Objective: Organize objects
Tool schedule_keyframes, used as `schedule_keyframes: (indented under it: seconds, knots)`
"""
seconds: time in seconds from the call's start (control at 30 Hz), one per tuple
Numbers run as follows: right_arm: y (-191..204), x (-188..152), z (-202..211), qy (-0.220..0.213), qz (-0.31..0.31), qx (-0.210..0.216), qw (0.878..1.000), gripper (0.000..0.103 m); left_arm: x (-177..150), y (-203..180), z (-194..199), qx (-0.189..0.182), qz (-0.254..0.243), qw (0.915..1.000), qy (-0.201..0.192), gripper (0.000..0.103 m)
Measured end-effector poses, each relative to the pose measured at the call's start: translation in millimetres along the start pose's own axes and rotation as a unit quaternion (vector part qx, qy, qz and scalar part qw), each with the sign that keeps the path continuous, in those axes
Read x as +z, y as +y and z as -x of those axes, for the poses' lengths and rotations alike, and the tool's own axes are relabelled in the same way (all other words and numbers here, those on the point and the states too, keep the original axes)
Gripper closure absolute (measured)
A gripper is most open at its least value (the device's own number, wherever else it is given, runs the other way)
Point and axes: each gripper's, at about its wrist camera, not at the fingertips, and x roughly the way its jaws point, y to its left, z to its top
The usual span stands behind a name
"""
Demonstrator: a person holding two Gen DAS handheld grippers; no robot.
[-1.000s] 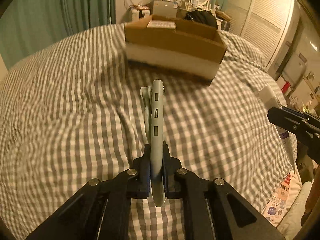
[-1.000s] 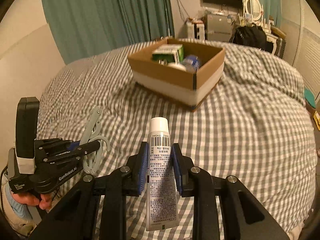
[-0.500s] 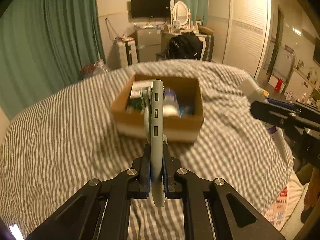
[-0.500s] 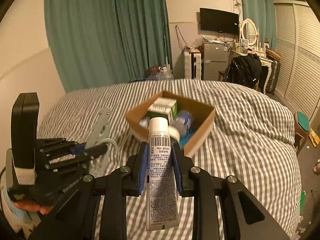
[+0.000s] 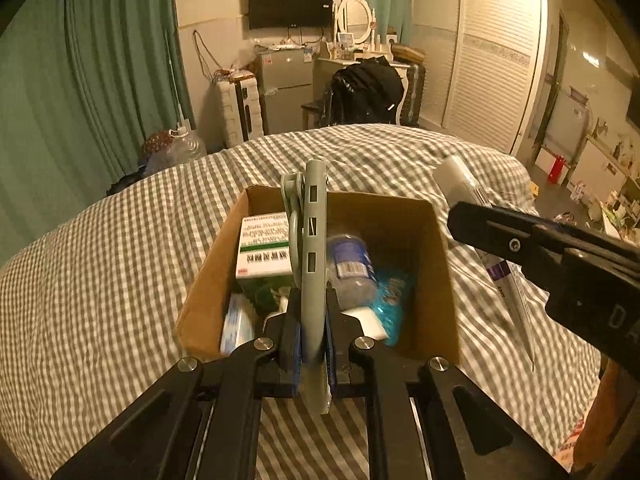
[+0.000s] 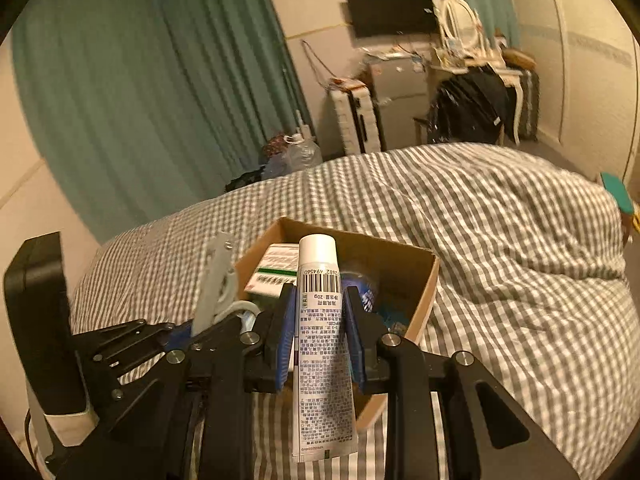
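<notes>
An open cardboard box (image 5: 208,276) (image 6: 424,292) sits on the checked bedspread, holding a green-and-white carton (image 5: 262,248), a blue-labelled bottle (image 5: 348,260) and a blue packet (image 5: 390,296). My left gripper (image 5: 311,316) is shut on a grey plastic tool (image 5: 314,220) that stands upright over the box's near side; the same tool (image 6: 214,280) shows at left in the right wrist view. My right gripper (image 6: 318,308) is shut on a white tube (image 6: 320,344) with a barcode, cap pointing at the box. This tube (image 5: 460,184) hangs just right of the box in the left wrist view.
The grey-and-white checked bed (image 5: 100,280) (image 6: 520,280) spreads all around the box. Green curtains (image 5: 80,80) hang at the left. A small fridge (image 5: 284,84), a black bag on a chair (image 5: 368,88) and a louvred wardrobe (image 5: 492,52) stand beyond the bed.
Both grippers have moved forward to the box, each keeping its object. The box, once far off, now lies right under the grey tool and the tube's cap.
</notes>
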Motion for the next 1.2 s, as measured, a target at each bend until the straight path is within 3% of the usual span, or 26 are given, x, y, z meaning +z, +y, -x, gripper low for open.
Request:
schedule_keyframes:
  seconds: [0.23, 0.43, 0.5, 0.57, 0.6, 0.67, 0.7, 0.73, 0.87, 1.0, 1.2]
  knots:
    - [-13, 4, -49, 0.027, -0.020, -0.014, 0.999, 0.080, 15, 19, -35, -0.001, 0.002, 1.0000, 0.003, 0.094]
    - [-19, 2, -59, 0.031, -0.039, -0.016, 0.999, 0.079, 17, 24, -46, -0.008, -0.001, 1.0000, 0.006, 0.094]
    - [-19, 3, -59, 0.033, -0.045, -0.018, 0.998, 0.072, 16, 24, -46, -0.012, -0.001, 0.9999, 0.009, 0.092]
    - [-19, 5, -54, 0.030, -0.047, -0.024, 0.998, 0.053, 19, 22, -44, -0.013, -0.005, 0.9999, 0.010, 0.088]
    - [-19, 6, -49, 0.027, -0.048, -0.027, 0.998, 0.052, 20, 20, -41, -0.013, -0.008, 0.9998, 0.008, 0.081]
    - [-18, 10, -37, 0.019, -0.049, -0.029, 0.998, 0.051, 23, 17, -29, -0.009, -0.016, 0.9998, -0.001, 0.056]
    - [-17, 12, -30, 0.015, -0.048, -0.031, 0.998, 0.051, 23, 16, -22, -0.006, -0.017, 0.9998, -0.009, 0.039]
    - [-15, 14, -20, 0.009, -0.047, -0.033, 0.998, 0.051, 25, 16, -11, -0.002, -0.013, 0.9997, -0.023, 0.033]
    - [-5, 20, 22, -0.018, -0.042, -0.035, 0.998, 0.047, 30, 15, 24, 0.010, -0.006, 0.9991, -0.041, 0.032]
    - [8, 22, 70, -0.050, -0.027, -0.040, 0.998, 0.041, 31, 16, 71, 0.023, 0.007, 0.9973, -0.070, 0.019]
    - [32, 14, 156, -0.100, -0.001, -0.049, 0.994, 0.025, 18, 14, 152, 0.034, 0.030, 0.9924, -0.114, 0.010]
